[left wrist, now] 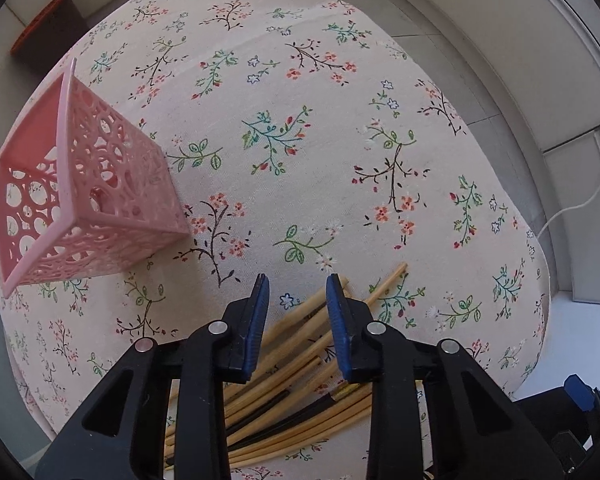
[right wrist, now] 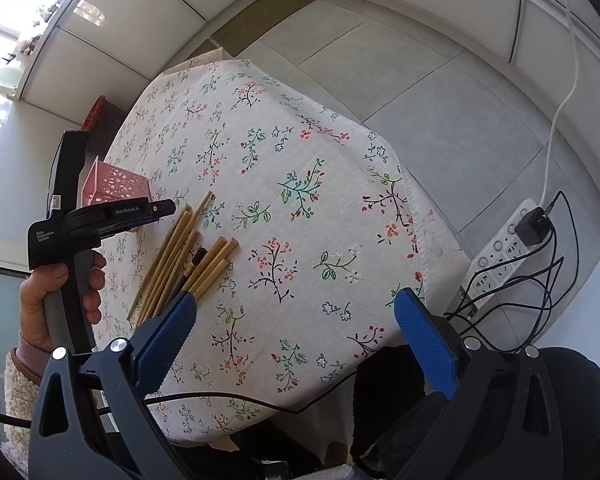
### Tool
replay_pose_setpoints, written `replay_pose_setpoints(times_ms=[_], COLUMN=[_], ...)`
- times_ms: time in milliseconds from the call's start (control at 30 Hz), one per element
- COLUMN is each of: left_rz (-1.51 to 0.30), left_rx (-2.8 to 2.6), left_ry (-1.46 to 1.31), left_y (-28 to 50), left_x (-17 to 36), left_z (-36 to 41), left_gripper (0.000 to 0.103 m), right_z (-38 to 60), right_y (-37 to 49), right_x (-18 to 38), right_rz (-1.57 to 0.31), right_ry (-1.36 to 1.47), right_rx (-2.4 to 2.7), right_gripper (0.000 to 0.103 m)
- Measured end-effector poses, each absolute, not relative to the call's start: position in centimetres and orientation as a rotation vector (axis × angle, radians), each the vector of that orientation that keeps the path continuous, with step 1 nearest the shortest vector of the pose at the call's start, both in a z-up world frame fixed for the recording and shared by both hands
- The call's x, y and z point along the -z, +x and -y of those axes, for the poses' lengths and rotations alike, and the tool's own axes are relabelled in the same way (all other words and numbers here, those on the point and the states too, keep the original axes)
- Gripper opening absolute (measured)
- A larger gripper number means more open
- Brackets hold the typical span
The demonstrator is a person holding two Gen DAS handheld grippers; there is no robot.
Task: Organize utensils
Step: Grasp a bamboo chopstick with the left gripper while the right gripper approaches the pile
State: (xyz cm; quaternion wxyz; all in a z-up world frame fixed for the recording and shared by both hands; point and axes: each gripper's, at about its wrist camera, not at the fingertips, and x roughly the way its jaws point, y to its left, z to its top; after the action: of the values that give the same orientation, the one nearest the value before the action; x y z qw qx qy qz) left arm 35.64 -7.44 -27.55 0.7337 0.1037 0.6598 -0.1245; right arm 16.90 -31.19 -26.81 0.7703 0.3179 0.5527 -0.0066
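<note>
A pile of wooden chopsticks (left wrist: 300, 360) with a dark one among them lies on the floral tablecloth (left wrist: 300, 140). It also shows in the right wrist view (right wrist: 184, 256). A pink perforated basket (left wrist: 84, 196) stands to the left of the pile; it shows small in the right wrist view (right wrist: 114, 186). My left gripper (left wrist: 296, 284) is open and empty, hovering over the pile's far end; it also shows in the right wrist view (right wrist: 164, 208). My right gripper (right wrist: 296, 304) is wide open and empty, held above the table's near side.
A power strip (right wrist: 500, 256) with cables lies on the tiled floor to the right of the table. A dark box with an orange rim (left wrist: 48, 36) stands beyond the table's far left. The table edge (right wrist: 416, 216) drops off to the right.
</note>
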Motion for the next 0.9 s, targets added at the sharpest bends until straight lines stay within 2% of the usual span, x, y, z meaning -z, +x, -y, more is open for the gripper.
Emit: replay_pose_setpoints(times_ms=[300,400,433,467,500,533,600,700,767,900], left_rz=[-1.510,-1.487,-1.477,-1.467,-1.454,-1.469,-1.494,-1.448,-1.415,-1.399], left_rx=[0.303,0.363,0.389,0.375,0.298,0.295,0.314,0.354,0.378,0.402], left_ry=[0.263,0.334,0.380,0.424,0.461,0.410,0.315,0.355,0.367,0.402], left_y=[35.8,35.4,35.0,34.8,35.1,35.5,36.4,36.4,36.1,36.8], left_x=[29.8,30.4,30.7,31.0,31.5,31.8,32.0,31.8,31.4,30.3], left_z=[8.7,9.9,10.4,10.7,10.5,9.9,8.8,8.5,9.0,10.6], left_gripper=[0.030,0.045,0.057,0.082,0.096,0.097,0.097,0.092,0.074,0.047], right_z=[31.0,31.1,31.0,30.9,30.8,30.5,30.0,29.2,28.7,28.3], right_y=[17.0,17.0,17.1,17.2,17.4,17.5,17.9,18.3,18.4,18.6], right_x=[27.1,27.3,27.4,27.5,27.6,27.8,28.1,28.3,28.3,28.4], right_rz=[-1.212,-1.222,-1.228,-1.234,-1.242,-1.252,-1.265,-1.276,-1.280,-1.289], right_ry=[0.693,0.711,0.717,0.726,0.736,0.743,0.751,0.744,0.737,0.727], right_rx=[0.025,0.042,0.051,0.055,0.057,0.064,0.062,0.056,0.055,0.062], right_gripper=[0.096,0.096,0.096,0.096,0.096,0.096,0.096,0.096,0.096,0.096])
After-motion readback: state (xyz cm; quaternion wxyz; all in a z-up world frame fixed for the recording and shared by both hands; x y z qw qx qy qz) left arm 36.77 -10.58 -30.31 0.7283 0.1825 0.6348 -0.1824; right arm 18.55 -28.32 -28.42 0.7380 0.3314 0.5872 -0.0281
